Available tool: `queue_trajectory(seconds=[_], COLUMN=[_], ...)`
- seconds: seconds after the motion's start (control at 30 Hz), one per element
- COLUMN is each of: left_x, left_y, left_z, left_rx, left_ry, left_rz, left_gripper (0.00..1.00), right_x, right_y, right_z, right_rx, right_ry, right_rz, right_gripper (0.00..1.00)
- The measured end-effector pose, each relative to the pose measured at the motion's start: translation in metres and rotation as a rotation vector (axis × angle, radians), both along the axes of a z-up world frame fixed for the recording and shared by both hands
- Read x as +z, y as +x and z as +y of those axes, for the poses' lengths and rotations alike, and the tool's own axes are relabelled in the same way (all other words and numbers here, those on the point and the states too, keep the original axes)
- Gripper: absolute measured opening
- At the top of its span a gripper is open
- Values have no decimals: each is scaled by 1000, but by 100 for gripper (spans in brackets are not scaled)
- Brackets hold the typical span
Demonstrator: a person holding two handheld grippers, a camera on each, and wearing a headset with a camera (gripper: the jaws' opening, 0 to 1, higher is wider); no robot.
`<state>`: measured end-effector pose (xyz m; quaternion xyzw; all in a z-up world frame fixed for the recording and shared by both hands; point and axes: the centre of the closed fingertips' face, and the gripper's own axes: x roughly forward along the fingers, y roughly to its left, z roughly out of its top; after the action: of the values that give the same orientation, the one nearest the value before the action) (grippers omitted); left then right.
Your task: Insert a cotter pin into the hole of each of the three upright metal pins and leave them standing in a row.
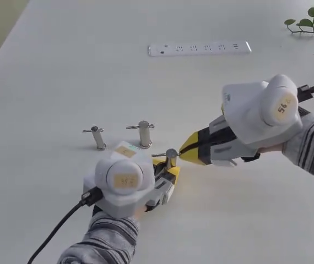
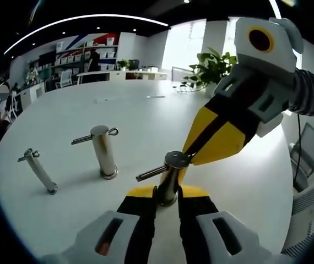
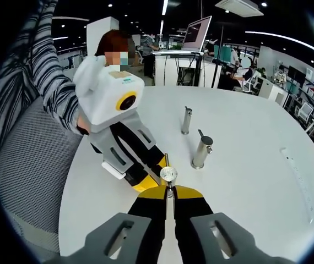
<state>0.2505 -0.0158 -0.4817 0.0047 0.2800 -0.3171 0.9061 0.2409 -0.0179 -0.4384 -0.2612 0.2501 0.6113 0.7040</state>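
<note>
Three upright metal pins stand on the white table. The far left pin (image 1: 97,137) and the middle pin (image 1: 144,133) each carry a cotter pin through the top. My left gripper (image 1: 171,171) is shut on the lower shaft of the nearest pin (image 1: 171,156), holding it upright (image 2: 168,181). A cotter pin (image 2: 151,173) pokes out of that pin's hole toward the left. My right gripper (image 1: 183,150) comes in from the right with its yellow tips against the pin's head, shut on the cotter pin's other end (image 3: 169,192), which the tips hide.
A white power strip (image 1: 200,48) lies far back on the table (image 1: 245,220). A green plant sprig (image 1: 311,23) sits at the back right corner. The left gripper's black cable (image 1: 58,231) trails toward the near edge. A grey mesh chair (image 3: 30,176) stands beside the table.
</note>
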Motion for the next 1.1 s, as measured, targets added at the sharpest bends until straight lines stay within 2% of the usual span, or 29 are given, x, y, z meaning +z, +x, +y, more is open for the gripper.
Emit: queue_trajectory(seconds=[0.1,0.27,0.53,0.63,0.83,1.1], left_x=[0,2,16,20,34,45], left_y=[0,-6,-18,-20,-23,-28], left_z=[3,9,16,20,26,41], left_rx=[-3,-22,-76,-74,-57,-41], left_ry=[14,40,63,53,30,27], left_rz=[-5,-11,-42,-39,-53,-62], left_gripper=[17,26,39,40,43,49], right_x=[1,3,0,-2,-7,-14], right_y=[1,2,-1,-2,-1,1], right_z=[0,2,12,17,22,22], right_rx=[-11,-34,-44,-42,-36,-33], right_ry=[2,12,19,18,11,-3], right_rz=[3,18,53,57,61,63], right_gripper=[0,8,12,13,12,9])
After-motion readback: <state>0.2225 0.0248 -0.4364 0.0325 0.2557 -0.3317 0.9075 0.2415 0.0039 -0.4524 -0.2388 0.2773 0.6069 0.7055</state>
